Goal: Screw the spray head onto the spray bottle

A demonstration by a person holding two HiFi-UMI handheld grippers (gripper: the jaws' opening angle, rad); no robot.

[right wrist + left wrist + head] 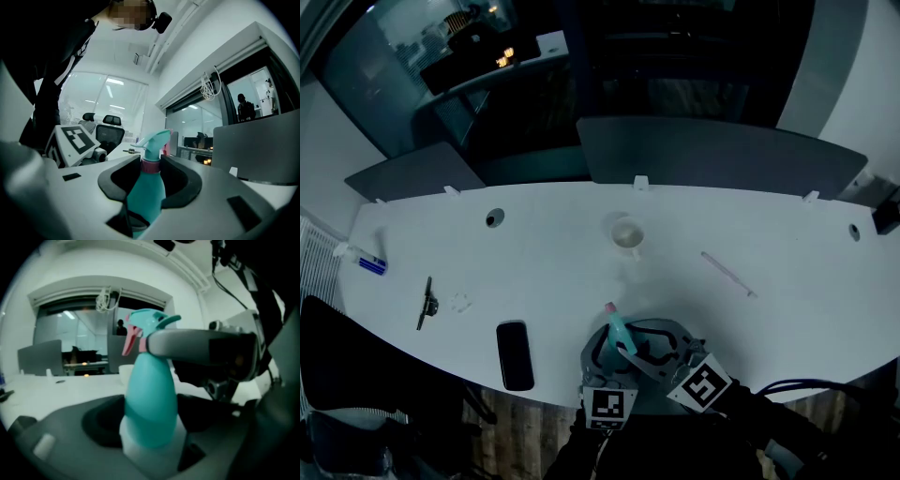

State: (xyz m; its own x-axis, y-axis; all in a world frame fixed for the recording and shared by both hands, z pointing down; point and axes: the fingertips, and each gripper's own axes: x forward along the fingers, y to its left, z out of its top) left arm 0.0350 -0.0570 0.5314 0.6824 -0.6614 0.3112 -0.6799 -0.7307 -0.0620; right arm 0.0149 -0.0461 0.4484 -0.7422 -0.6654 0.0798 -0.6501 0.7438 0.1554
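Note:
A teal spray bottle (pixel 620 334) stands upright off the near table edge, held between both grippers. Its spray head (pixel 610 309), teal with a pink trigger, sits on top. In the left gripper view the bottle's body (pixel 150 394) fills the middle, and my left gripper (pixel 152 430) is shut on its lower part and white base. My right gripper (pixel 151 168) is shut on the pink collar (pixel 151 166) under the spray head (pixel 155 140). One grey right finger (pixel 197 345) crosses the bottle's neck. In the head view the left gripper (pixel 602 354) and right gripper (pixel 630 341) meet at the bottle.
On the white table (pixel 553 262) lie a black phone (pixel 515 354), a white cup (pixel 626 234), a thin clear stick (pixel 728 274), a small black tool (pixel 425 302) and a blue item (pixel 372 265). Grey dividers (pixel 712 155) line the far edge. A dark chair (pixel 337 375) stands at the left.

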